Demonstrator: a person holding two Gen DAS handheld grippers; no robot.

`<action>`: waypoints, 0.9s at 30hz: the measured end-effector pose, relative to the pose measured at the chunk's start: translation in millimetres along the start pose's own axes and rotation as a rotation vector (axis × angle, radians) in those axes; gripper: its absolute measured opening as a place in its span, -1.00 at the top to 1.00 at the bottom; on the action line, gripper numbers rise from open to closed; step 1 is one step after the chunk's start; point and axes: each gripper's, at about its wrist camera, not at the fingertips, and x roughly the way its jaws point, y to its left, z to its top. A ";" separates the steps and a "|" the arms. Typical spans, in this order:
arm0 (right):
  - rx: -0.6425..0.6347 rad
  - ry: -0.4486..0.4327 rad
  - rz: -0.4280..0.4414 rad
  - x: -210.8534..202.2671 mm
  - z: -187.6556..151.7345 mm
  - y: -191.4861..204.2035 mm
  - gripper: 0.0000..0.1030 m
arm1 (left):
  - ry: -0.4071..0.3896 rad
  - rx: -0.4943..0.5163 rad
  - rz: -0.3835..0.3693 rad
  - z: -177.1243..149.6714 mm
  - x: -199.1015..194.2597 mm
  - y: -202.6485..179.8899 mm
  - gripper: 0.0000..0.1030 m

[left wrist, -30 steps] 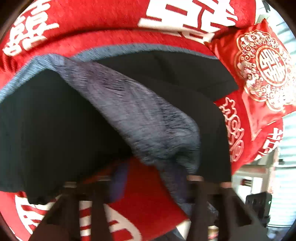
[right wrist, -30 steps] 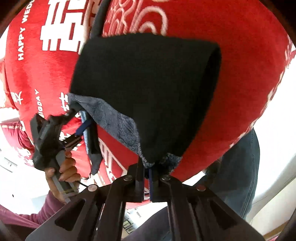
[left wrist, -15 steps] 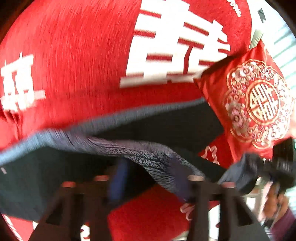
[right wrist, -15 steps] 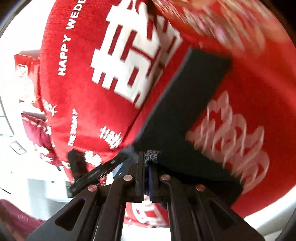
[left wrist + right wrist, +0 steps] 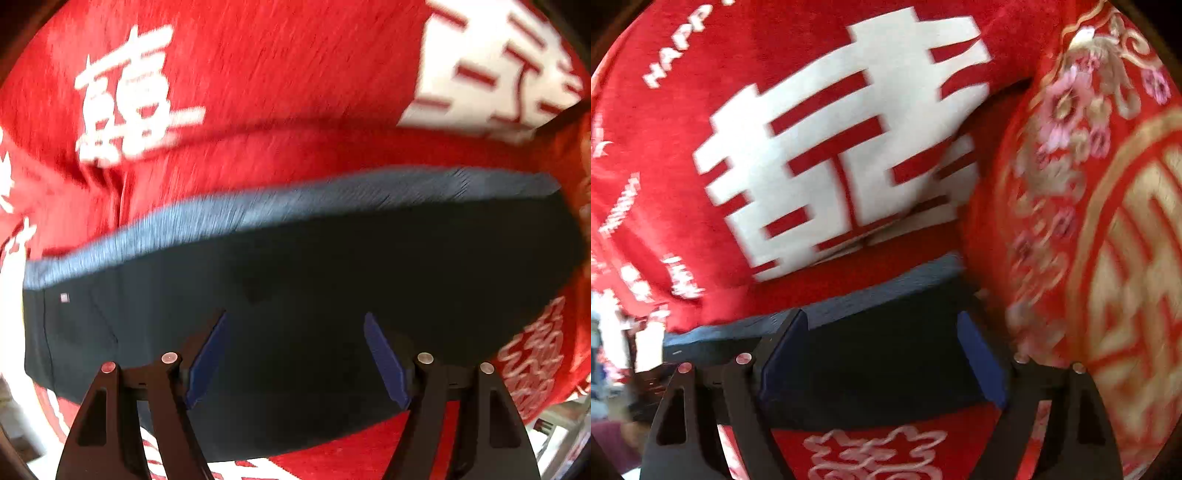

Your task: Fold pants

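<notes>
The pants lie folded flat on a red bedspread printed with large white characters. In the left wrist view they form a dark, wide band whose long axis runs crosswise to the left tongs, stretching well past both fingers to either side. A grey-blue strip, the fabric's lighter face, edges the side of the band farthest from the tongs and rises slightly toward the right. A small pale tag sits near the left end of the band.

The left tongs point down at the dark cloth; their jaws are opening, blue pads spread apart, with the fabric lying beneath and between them but not pinched.

In the right wrist view the right tongs are also opening, pads wide and clear of the cloth. One end of the pants lies between and just ahead of the fingers, its grey-blue edge on the far side. A red embroidered cushion with gold and pink pattern stands just right of these tongs, beside that end of the pants.
</notes>
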 end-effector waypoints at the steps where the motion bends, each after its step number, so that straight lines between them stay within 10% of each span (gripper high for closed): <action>1: 0.038 0.011 0.005 1.9 -10.1 -5.6 -0.67 | 0.015 -0.007 0.014 -3.3 6.1 1.7 -0.46; 9: 0.391 0.076 -0.053 48.3 -60.1 -81.9 0.06 | 0.022 -0.009 0.019 -10.7 18.2 3.8 -0.46; 13: 0.346 0.089 -0.026 58.0 -46.7 -76.1 0.83 | 0.031 -0.002 0.023 -9.1 18.4 2.6 -0.46; 21: 0.227 0.134 -0.099 59.3 -67.2 -85.5 0.71 | 0.022 -0.025 0.032 -11.6 20.9 6.0 -0.72; 23: 0.201 0.144 -0.191 46.1 -64.0 -76.2 0.30 | 0.038 -0.029 0.034 -8.9 17.8 7.7 -0.71; 27: 0.102 0.004 -0.153 3.2 -54.0 -44.2 0.24 | -0.046 0.027 0.031 5.0 -1.2 -8.6 -0.72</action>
